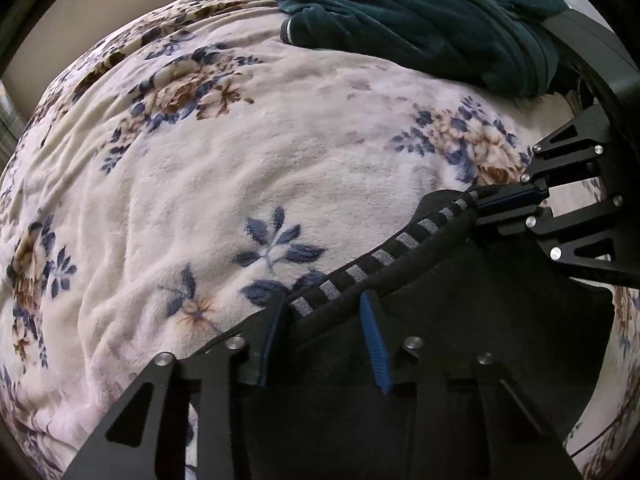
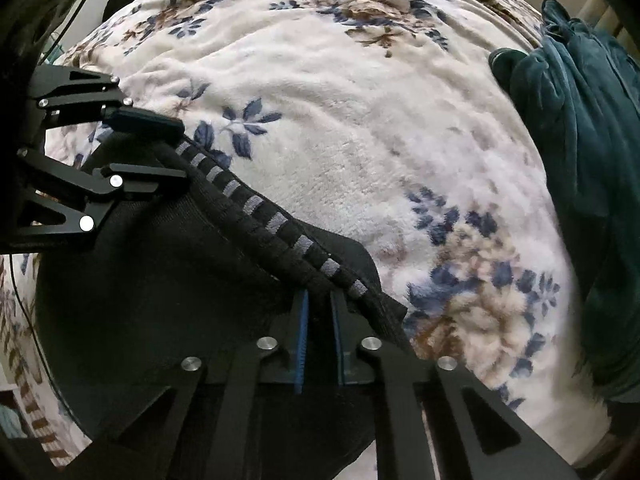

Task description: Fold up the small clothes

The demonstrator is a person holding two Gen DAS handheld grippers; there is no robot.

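A small black garment (image 1: 460, 300) with a grey-and-black striped waistband (image 1: 360, 270) is held up over a floral blanket. My left gripper (image 1: 326, 308) has its jaws apart around one end of the waistband, with cloth between the blue pads. My right gripper (image 1: 508, 204) shows at the right of the left wrist view, shut on the other end of the band. In the right wrist view my right gripper (image 2: 320, 300) is closed on the garment (image 2: 160, 280) just below the waistband (image 2: 276, 224). My left gripper (image 2: 176, 152) shows at the left there, jaws apart around the band.
A cream blanket with blue and brown flowers (image 1: 240, 160) covers the bed, and it fills the right wrist view too (image 2: 340, 120). A heap of dark teal velvety clothing (image 1: 420, 12) lies at the far side, seen at the right edge in the right wrist view (image 2: 592, 160).
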